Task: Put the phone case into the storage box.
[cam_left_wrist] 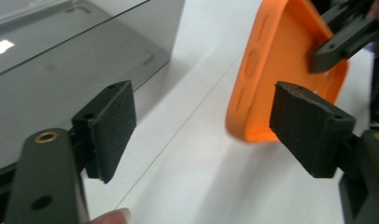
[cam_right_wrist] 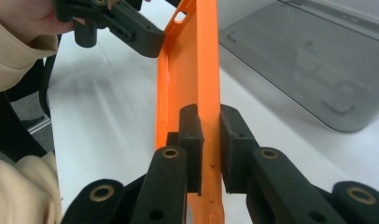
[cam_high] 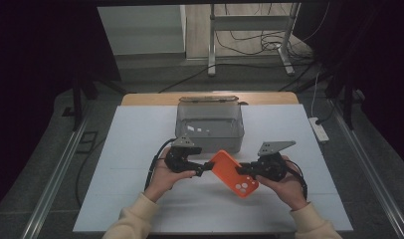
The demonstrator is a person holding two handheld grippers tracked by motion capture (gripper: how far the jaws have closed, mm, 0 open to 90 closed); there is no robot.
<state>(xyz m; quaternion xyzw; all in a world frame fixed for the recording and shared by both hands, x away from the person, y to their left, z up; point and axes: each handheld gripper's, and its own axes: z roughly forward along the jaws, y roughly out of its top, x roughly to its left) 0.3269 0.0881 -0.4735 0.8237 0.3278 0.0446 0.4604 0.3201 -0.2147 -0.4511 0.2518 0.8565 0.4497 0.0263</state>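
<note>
Right hand-held gripper point(cam_right_wrist: 210, 140) clamps orange phone case point(cam_high: 234, 173) — left hand-held gripper point(cam_left_wrist: 201, 135) open; no writing legible.

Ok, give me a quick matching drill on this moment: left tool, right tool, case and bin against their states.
1 left tool
2 right tool
3 case
4 bin

a grey, see-through, behind the case
b orange, held above the table
c shut on the case's edge
d open, pads apart beside the case

Pairs: 1-d, 2-c, 3-b, 4-a
</note>
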